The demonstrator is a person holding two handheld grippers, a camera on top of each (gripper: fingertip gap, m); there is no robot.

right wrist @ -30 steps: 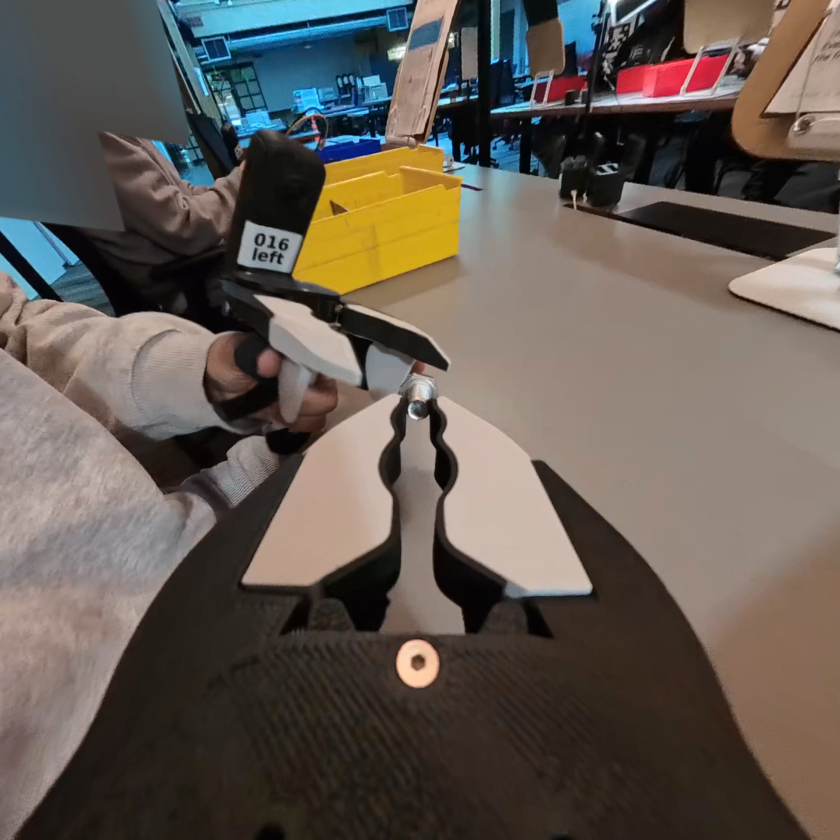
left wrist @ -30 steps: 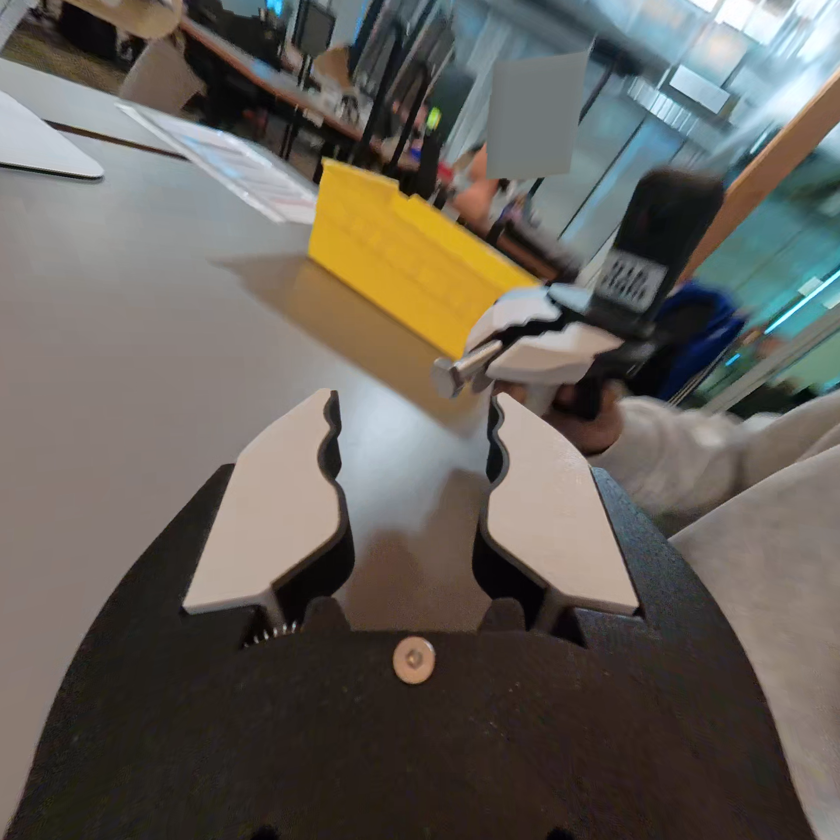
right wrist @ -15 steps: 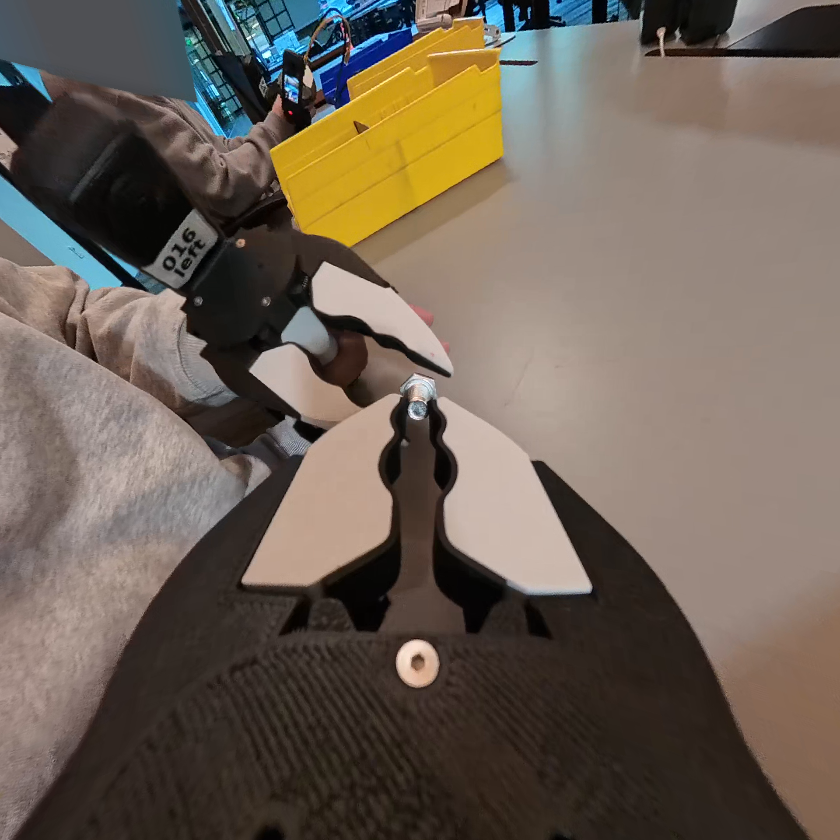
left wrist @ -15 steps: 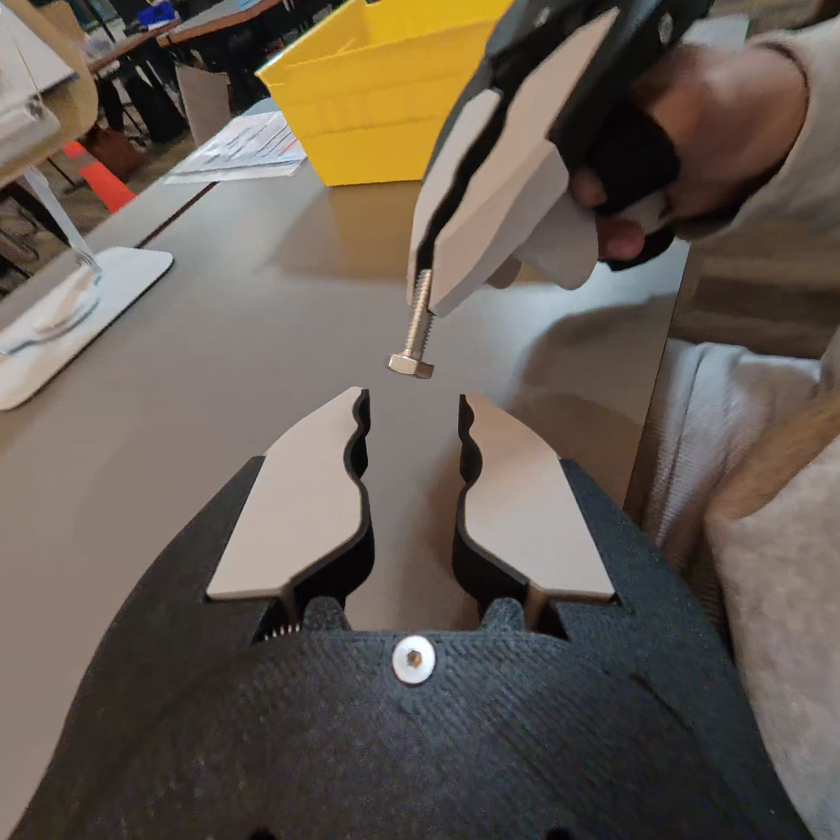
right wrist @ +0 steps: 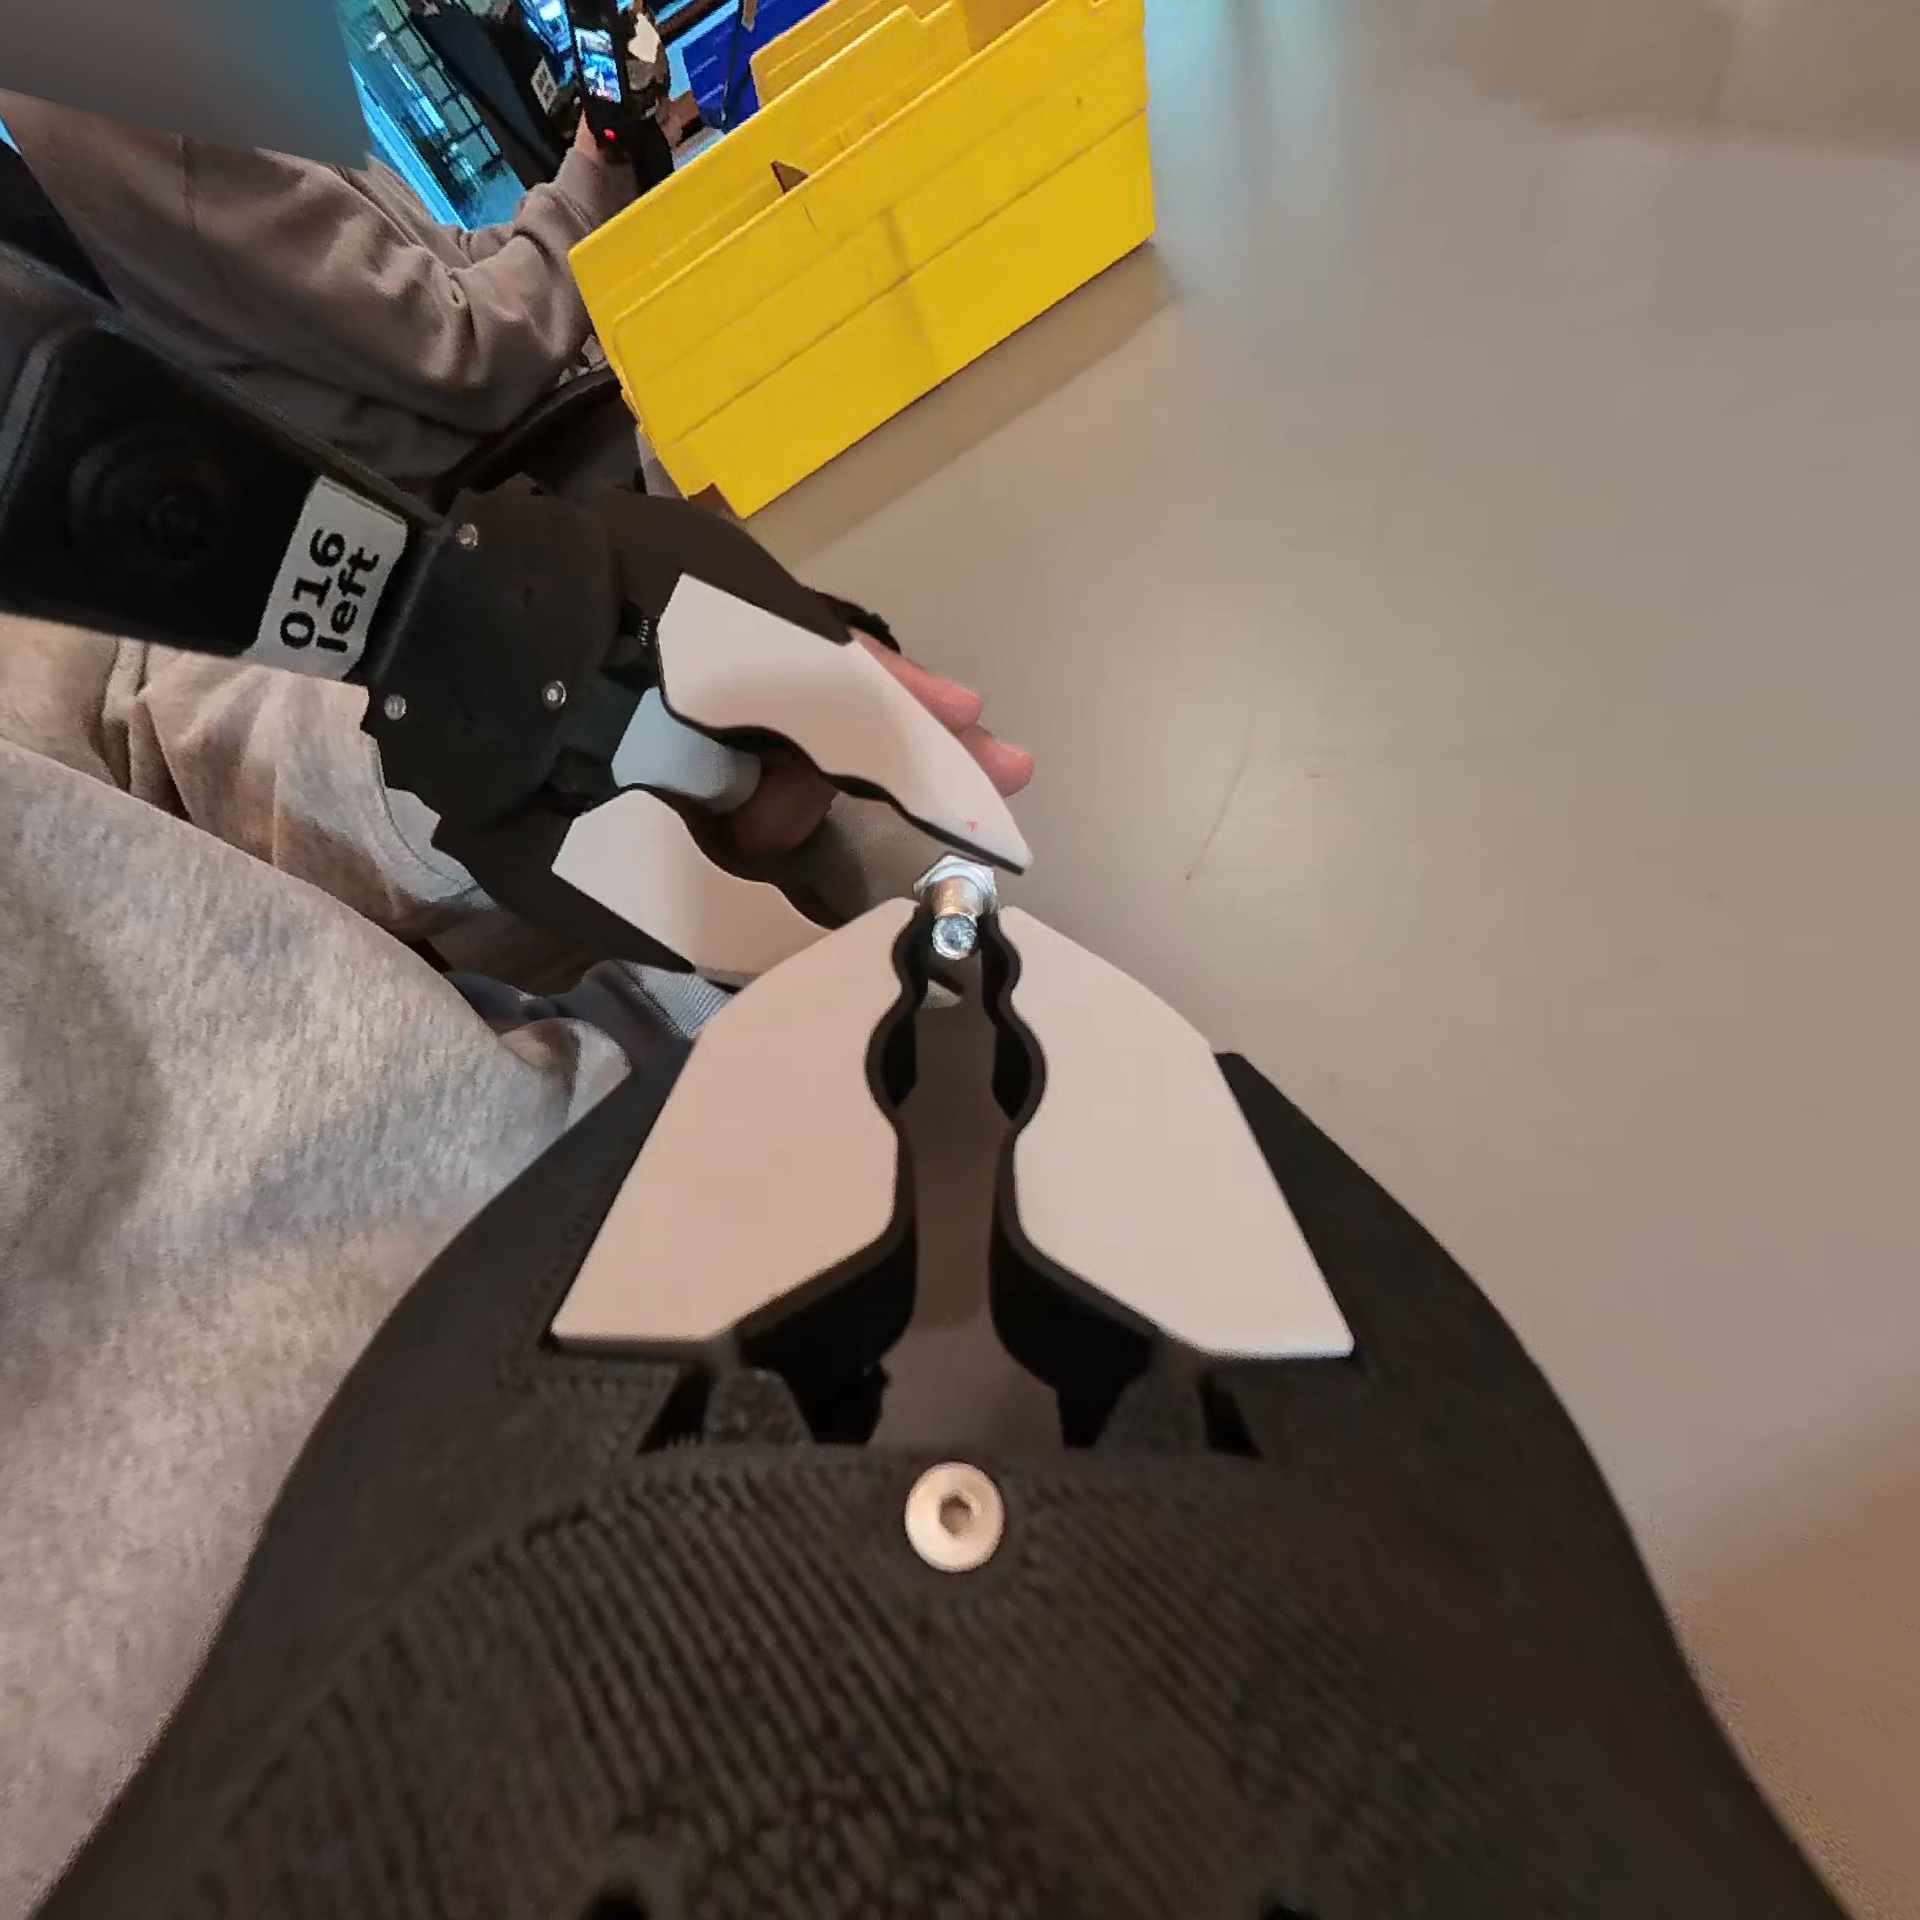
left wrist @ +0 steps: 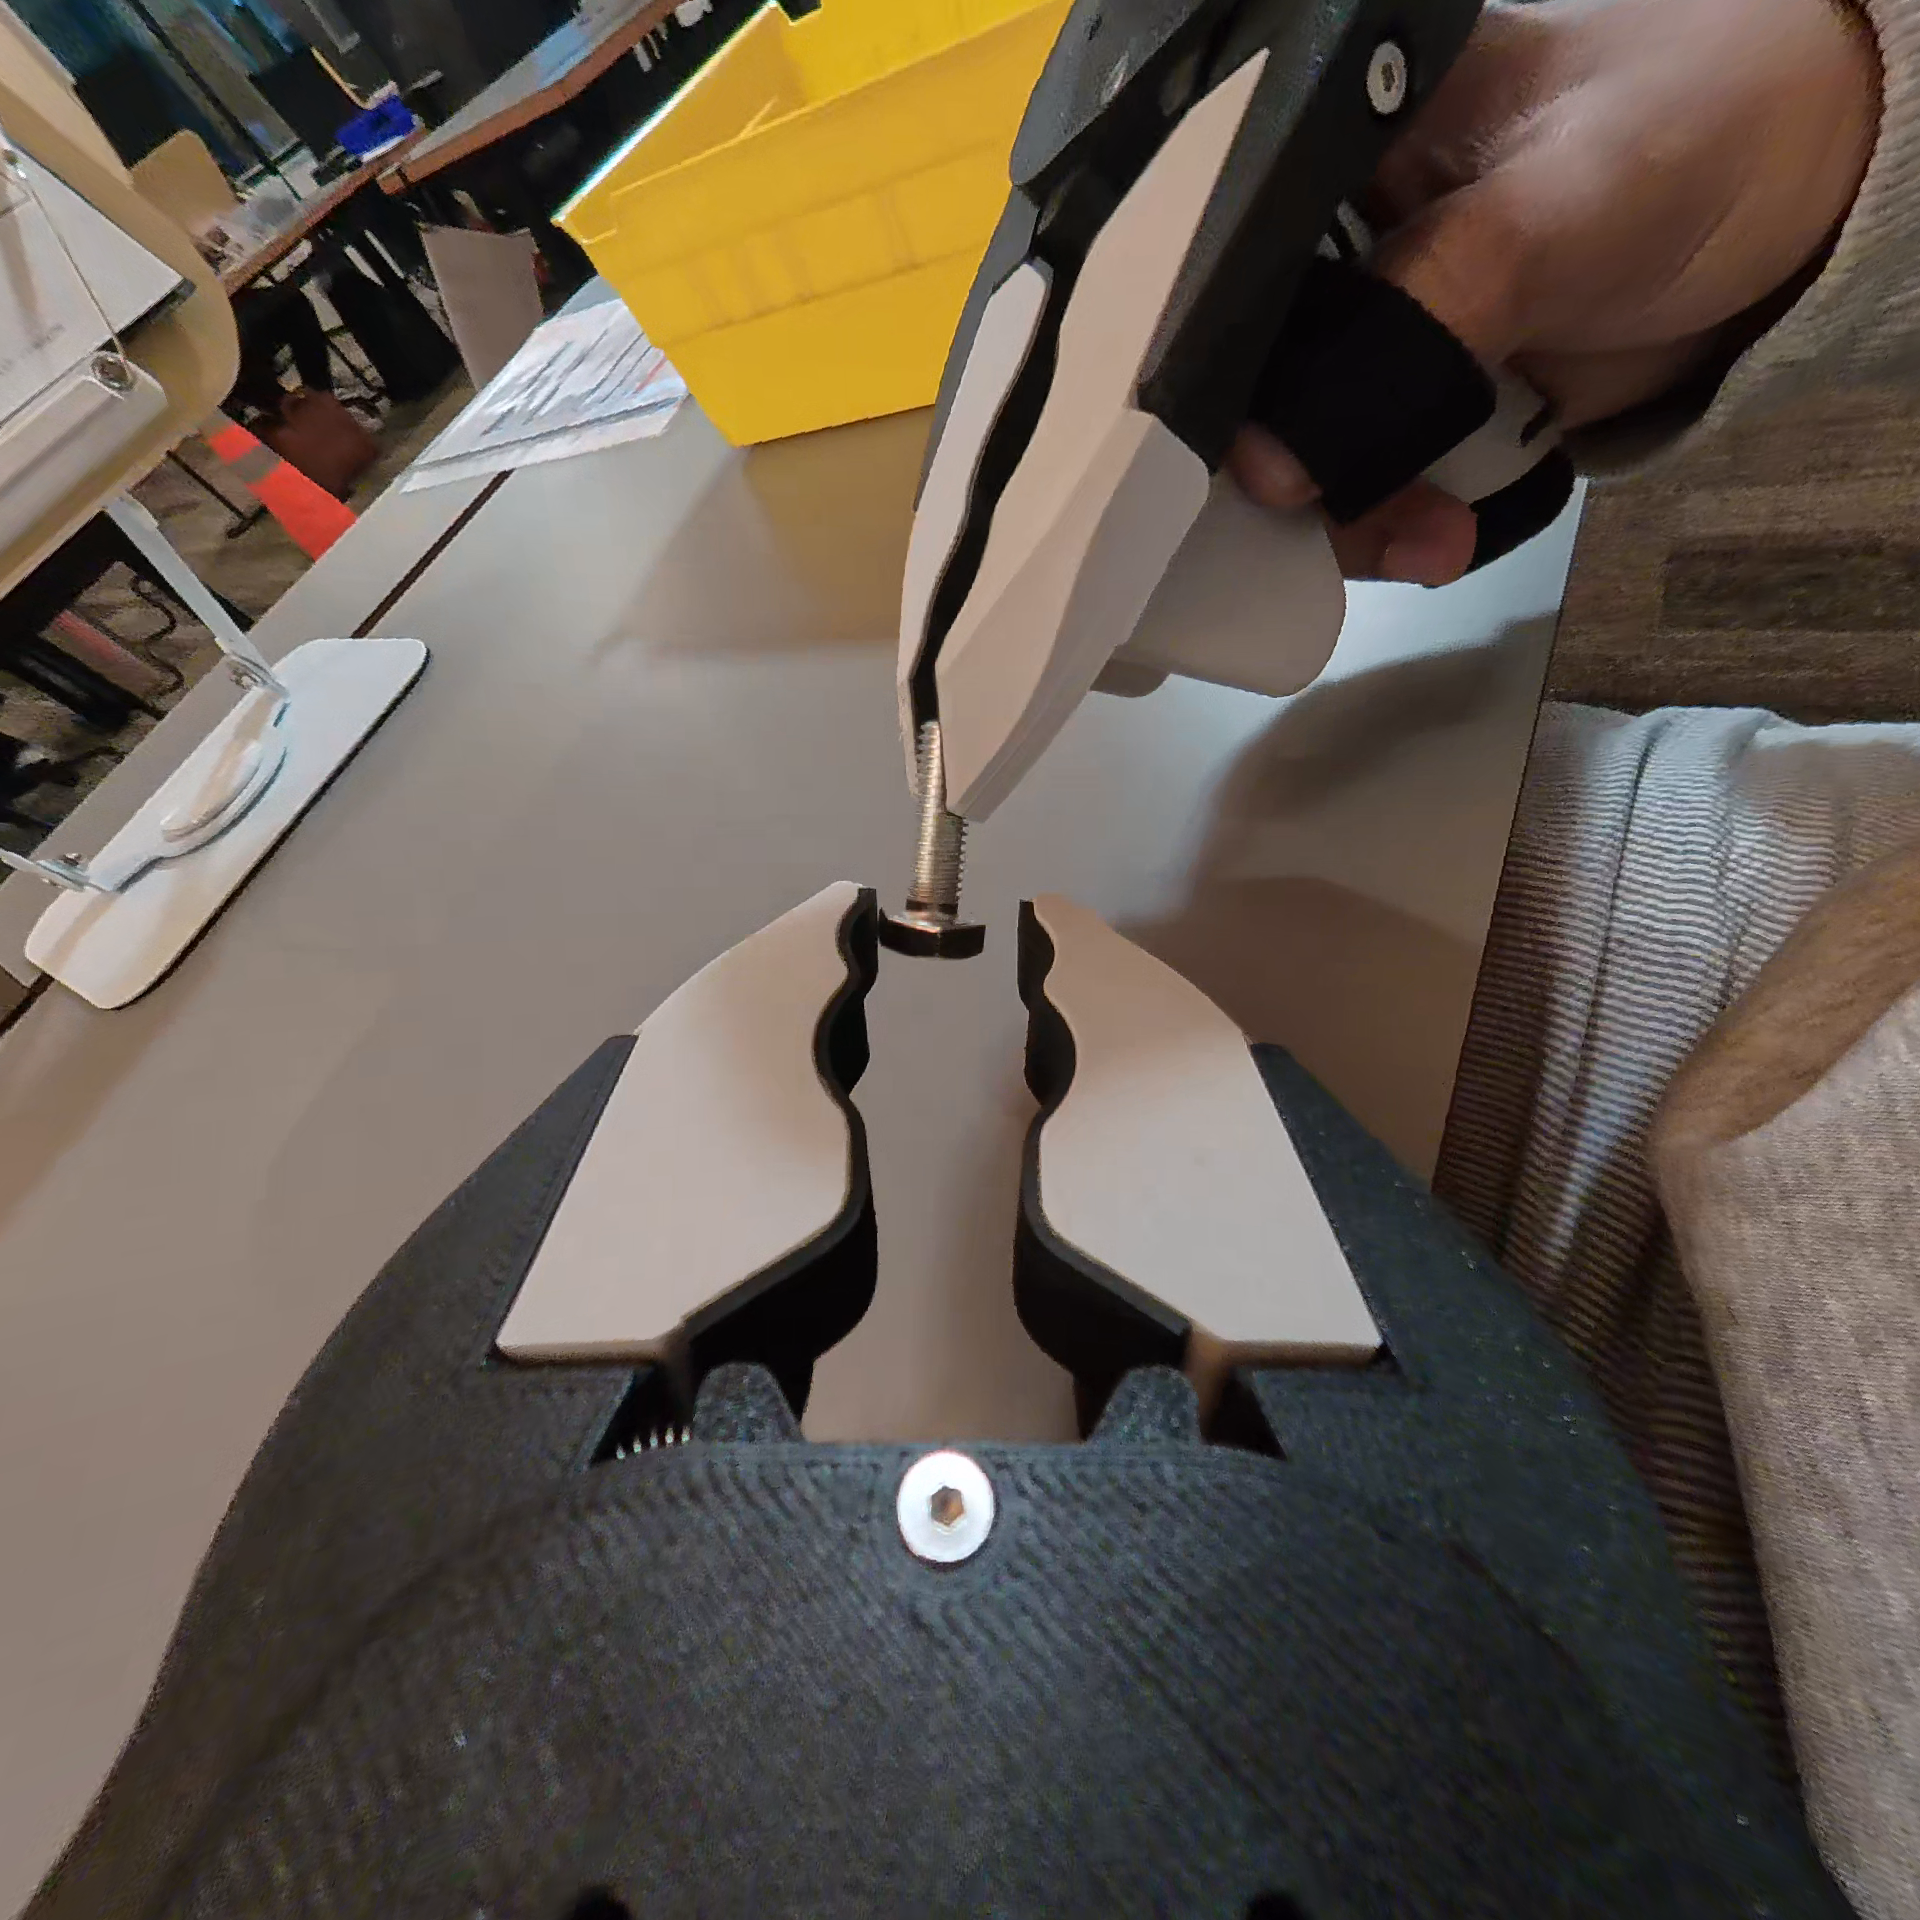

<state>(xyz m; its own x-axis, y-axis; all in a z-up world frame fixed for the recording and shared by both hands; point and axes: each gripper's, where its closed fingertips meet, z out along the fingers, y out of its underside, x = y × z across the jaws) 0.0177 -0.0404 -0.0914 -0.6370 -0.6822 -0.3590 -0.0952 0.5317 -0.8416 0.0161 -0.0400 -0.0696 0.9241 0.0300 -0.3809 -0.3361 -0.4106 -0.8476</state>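
A silver hex-head bolt (left wrist: 935, 831) hangs head-down over the grey table (left wrist: 520, 831). My right gripper (left wrist: 940, 774) comes in from above and is shut on its threaded shank. My left gripper (left wrist: 945, 920) is open, and the bolt's head (left wrist: 930, 935) sits between its fingertips, close to the left tip. In the right wrist view, my right gripper (right wrist: 951, 925) clamps the bolt (right wrist: 956, 899) at its tips. The left gripper's white fingers (right wrist: 831, 727) stand open around the head from the left.
A yellow divided bin (left wrist: 831, 260) stands on the table beyond the grippers and also shows in the right wrist view (right wrist: 883, 291). A white stand base (left wrist: 229, 779) and a printed sheet (left wrist: 561, 395) lie to the left. A seated person's sleeve (right wrist: 364, 291) is behind the bin. Both grippers' tips are close together, under 4 cm apart.
The grippers have come together. The bolt's head, which hung just ahead of my left fingertips, now sits between them. The left jaws have narrowed somewhat. The right gripper still holds the bolt.
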